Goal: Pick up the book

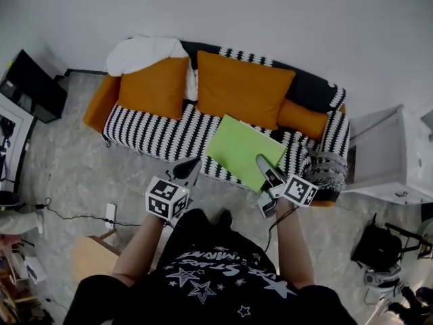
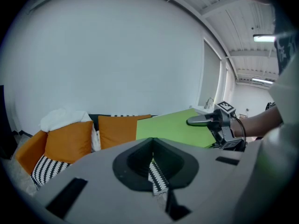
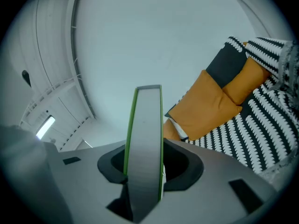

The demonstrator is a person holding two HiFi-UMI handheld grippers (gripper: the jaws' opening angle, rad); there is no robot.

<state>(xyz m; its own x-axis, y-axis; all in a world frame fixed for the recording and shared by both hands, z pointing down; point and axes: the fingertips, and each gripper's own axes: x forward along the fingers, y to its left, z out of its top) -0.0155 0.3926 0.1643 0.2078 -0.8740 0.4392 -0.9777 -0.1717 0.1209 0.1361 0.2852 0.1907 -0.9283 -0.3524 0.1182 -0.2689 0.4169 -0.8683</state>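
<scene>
The book (image 1: 242, 149) is thin with a bright green cover. It hangs flat above the front edge of the striped sofa (image 1: 155, 131), and my right gripper (image 1: 265, 168) is shut on its near corner. In the right gripper view the book's edge (image 3: 145, 139) runs up between the jaws. The left gripper view shows the green cover (image 2: 180, 127) with the right gripper (image 2: 201, 121) clamped on it. My left gripper (image 1: 189, 166) is to the left of the book and apart from it. Its jaws are shut with nothing in them.
Two large orange cushions (image 1: 154, 87) (image 1: 242, 87) and a white blanket (image 1: 145, 49) lie on the sofa. A white cabinet (image 1: 392, 158) stands right of it, with a black bag (image 1: 375, 246) on the floor nearby. A wooden stool (image 1: 91, 256) and a power strip (image 1: 110, 214) are at left.
</scene>
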